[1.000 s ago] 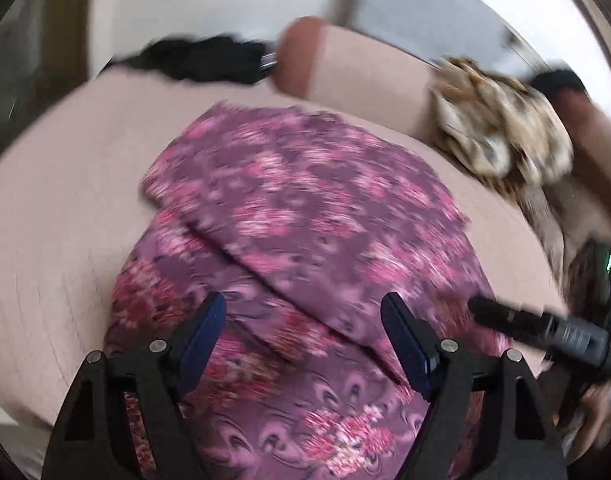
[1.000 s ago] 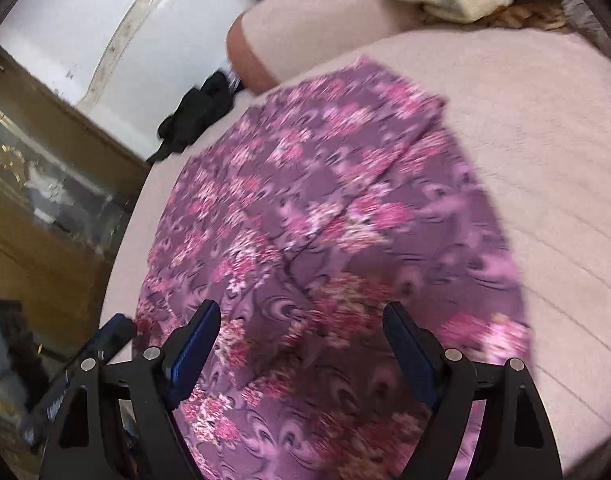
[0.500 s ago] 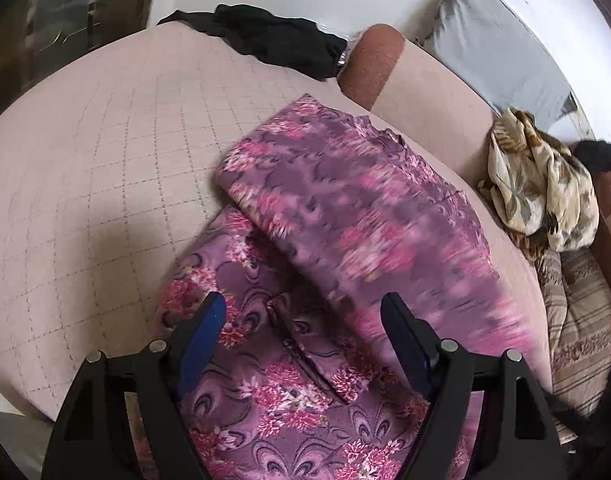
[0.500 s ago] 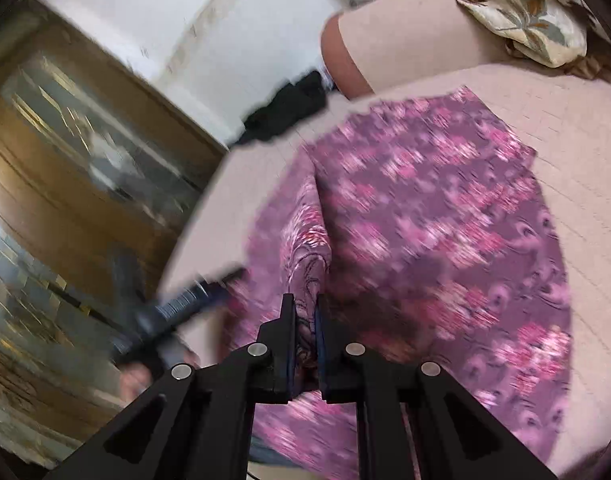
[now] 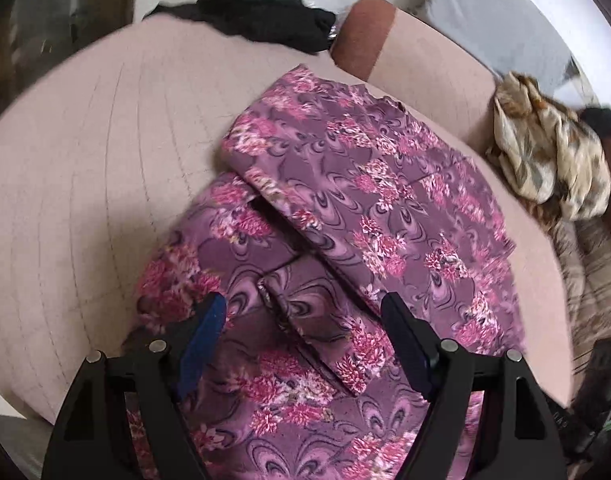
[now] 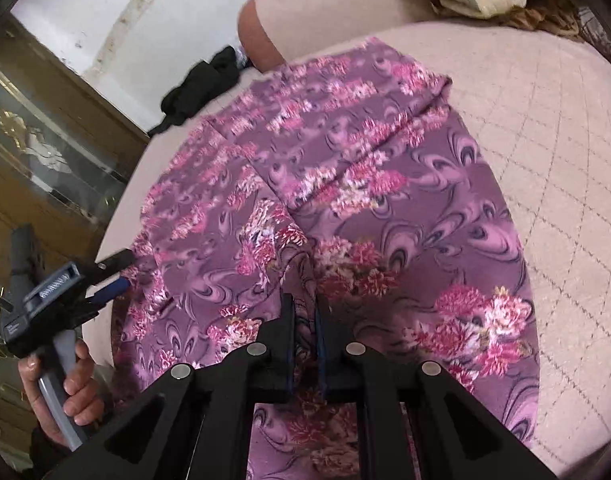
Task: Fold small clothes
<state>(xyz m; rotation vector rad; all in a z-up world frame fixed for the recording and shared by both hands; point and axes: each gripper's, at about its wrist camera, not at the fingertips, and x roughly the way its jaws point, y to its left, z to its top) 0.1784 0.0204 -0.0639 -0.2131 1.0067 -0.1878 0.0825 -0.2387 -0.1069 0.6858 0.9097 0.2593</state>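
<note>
partway through folding: purple floral garment [image 5: 369, 208] spread over the pink cushion [image 5: 85, 168] at frame centre, one layer already flipped across, more folds left. right gripper [image 6: 305, 308] pinching a ridge of cloth, fingers nearly pressed together. left gripper [image 5: 305, 320] spread wide, hovering, probably not touching. thin, limp, busy print.

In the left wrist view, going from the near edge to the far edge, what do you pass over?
Left gripper, open, → purple floral garment on the pink quilted cushion → black clothing at the far edge.
</note>
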